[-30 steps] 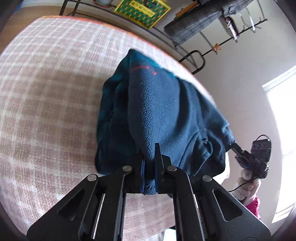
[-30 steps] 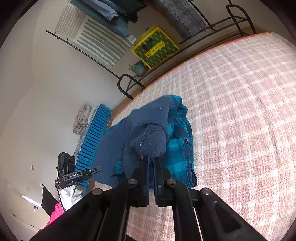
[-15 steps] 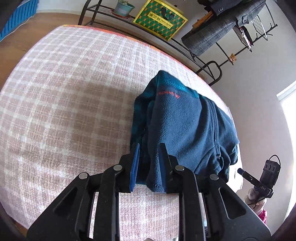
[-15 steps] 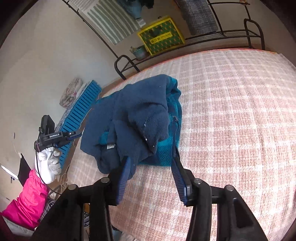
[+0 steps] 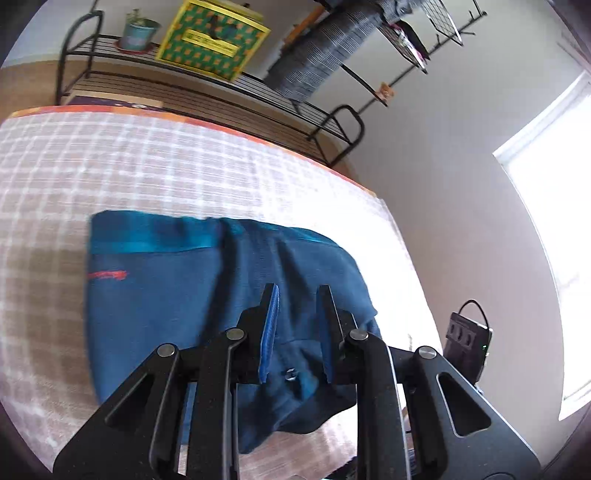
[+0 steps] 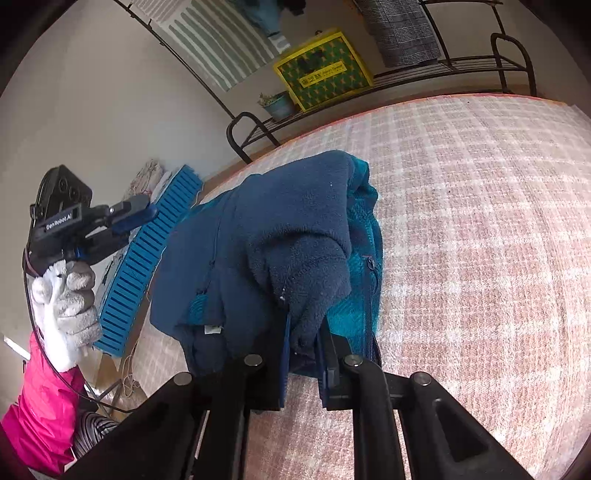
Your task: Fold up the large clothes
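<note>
A dark blue fleece jacket (image 5: 166, 314) with a teal lining lies bunched on the plaid bed cover (image 5: 147, 166). My left gripper (image 5: 297, 291) hovers above it, open by a narrow gap with nothing between the fingers. In the right wrist view the left gripper (image 6: 147, 212) hangs off the jacket's left side in a gloved hand (image 6: 70, 295). My right gripper (image 6: 304, 325) sits at the near edge of the jacket (image 6: 295, 221). Its jaws are closing, and the pads press on a thick navy sleeve end (image 6: 310, 288) between them.
A black metal rack (image 5: 325, 122) beyond the bed holds a yellow-green box (image 5: 214, 40) and a potted plant (image 5: 138, 31); garments hang above. A blue slatted crate (image 6: 147, 258) stands left of the bed. A pink sleeve (image 6: 40, 406) is at the lower left. Bare plaid cover (image 6: 480, 221) spreads to the right.
The left gripper let go of the fleece fold, opened a little and rose away from the jacket. The right gripper opened wide, dropped its fold, then closed on the sleeve end.
</note>
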